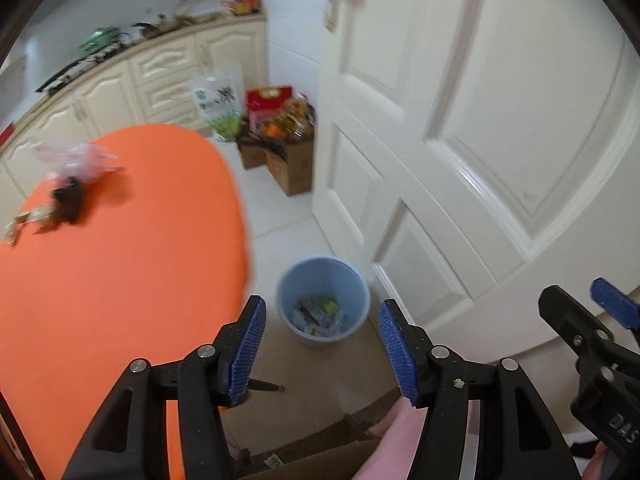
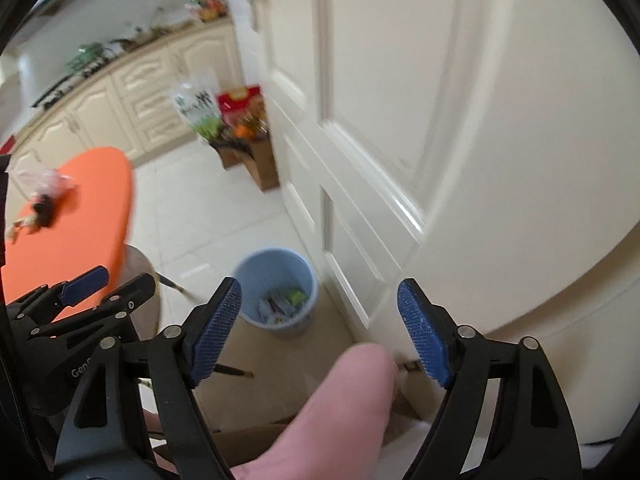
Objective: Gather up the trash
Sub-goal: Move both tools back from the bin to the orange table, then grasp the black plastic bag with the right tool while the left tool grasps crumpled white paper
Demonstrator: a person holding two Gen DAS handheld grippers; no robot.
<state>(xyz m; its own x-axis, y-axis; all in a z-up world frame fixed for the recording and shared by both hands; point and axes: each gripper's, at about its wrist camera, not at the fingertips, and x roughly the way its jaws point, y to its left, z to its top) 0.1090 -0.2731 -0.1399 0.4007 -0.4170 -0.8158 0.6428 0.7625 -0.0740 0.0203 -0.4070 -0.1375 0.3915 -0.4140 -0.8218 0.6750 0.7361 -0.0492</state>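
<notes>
A light blue bin [image 1: 323, 300] stands on the floor by the door, with several wrappers inside; it also shows in the right wrist view [image 2: 276, 290]. On the orange table [image 1: 120, 280] lie a crumpled clear plastic bag [image 1: 76, 160], a dark scrap [image 1: 70, 200] and a wrapper [image 1: 28, 220]; the same pile shows in the right wrist view [image 2: 40, 196]. My left gripper [image 1: 322, 346] is open and empty above the floor near the bin. My right gripper [image 2: 320, 332] is open and empty, to the right of the left one.
A white panelled door [image 1: 480, 140] stands close on the right. Cardboard boxes [image 1: 288, 160] with groceries and a bag sit by the cream cabinets [image 1: 120, 92]. A pink-clad leg [image 2: 332, 408] is below the right gripper. The floor is white tile.
</notes>
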